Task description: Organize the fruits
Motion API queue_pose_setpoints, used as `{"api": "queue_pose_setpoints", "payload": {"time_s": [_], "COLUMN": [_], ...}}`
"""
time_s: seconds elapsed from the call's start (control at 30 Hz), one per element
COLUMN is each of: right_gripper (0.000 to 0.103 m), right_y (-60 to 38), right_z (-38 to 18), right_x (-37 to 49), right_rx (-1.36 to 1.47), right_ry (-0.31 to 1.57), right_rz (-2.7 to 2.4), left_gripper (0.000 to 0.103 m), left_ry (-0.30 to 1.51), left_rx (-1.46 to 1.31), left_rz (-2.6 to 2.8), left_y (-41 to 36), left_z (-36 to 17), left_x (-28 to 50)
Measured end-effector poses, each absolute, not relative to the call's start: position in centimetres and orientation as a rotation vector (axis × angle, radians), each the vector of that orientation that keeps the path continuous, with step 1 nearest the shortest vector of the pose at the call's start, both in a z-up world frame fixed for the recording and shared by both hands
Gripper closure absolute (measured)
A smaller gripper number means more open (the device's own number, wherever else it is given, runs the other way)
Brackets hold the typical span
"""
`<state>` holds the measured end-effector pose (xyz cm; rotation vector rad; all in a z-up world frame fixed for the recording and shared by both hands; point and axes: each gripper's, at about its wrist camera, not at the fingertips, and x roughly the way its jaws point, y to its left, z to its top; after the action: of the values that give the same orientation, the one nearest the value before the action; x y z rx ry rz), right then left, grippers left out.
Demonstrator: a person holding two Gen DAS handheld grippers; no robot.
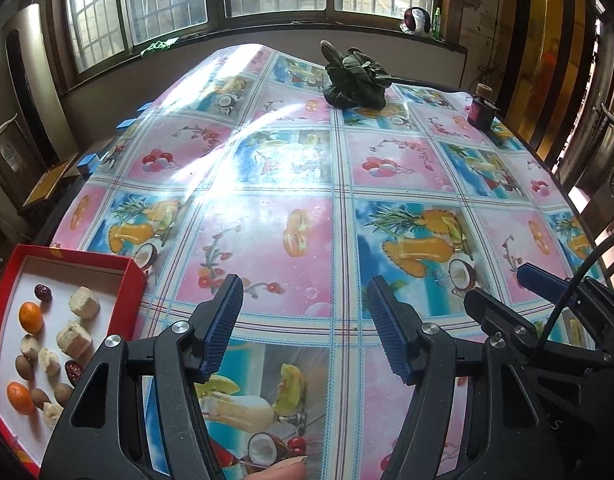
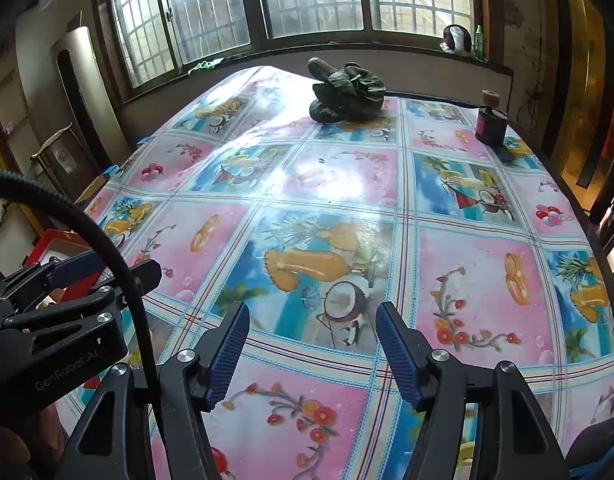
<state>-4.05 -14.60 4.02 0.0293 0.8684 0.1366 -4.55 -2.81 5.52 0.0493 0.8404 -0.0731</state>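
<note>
A red box (image 1: 123, 264) with a white floor sits at the table's near left corner. In it lie two small oranges (image 1: 30, 317), dark red dates (image 1: 42, 292), brown round fruits (image 1: 24, 367) and several pale cut chunks (image 1: 84, 302). My left gripper (image 1: 305, 320) hangs open over the bare tablecloth, just right of the box, with nothing between its blue pads. My right gripper (image 2: 313, 340) is open too, over a coconut picture on the cloth, and holds nothing. In the right wrist view the left gripper (image 2: 67, 272) hides most of the red box (image 2: 57, 236).
A glossy fruit-patterned cloth (image 1: 307, 180) covers the table. A dark green bundle (image 1: 355, 80) lies at the far middle and a small dark jar (image 1: 481, 110) stands at the far right. Windows run behind the table, and wooden furniture stands on both sides.
</note>
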Motion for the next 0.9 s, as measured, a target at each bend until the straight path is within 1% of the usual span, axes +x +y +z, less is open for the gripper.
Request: {"api": "queue_pose_setpoints", "payload": {"time_s": [0.33, 0.9], "right_gripper": [0.039, 0.039], "right_y": [-16.3, -16.6], "right_z": [3.3, 2.8], "right_x": [-3.5, -3.3], "right_rx": [0.014, 0.009], "right_ry": [0.888, 0.898], "right_rz": [0.106, 0.109], "left_gripper": [0.038, 0.038], "left_ry": [0.863, 0.869], "left_rx": [0.06, 0.071], "left_rz": [-0.096, -0.091], "left_y": [-4.7, -5.4], "left_z": [4.9, 4.6], "left_x": [-3.6, -3.2]}}
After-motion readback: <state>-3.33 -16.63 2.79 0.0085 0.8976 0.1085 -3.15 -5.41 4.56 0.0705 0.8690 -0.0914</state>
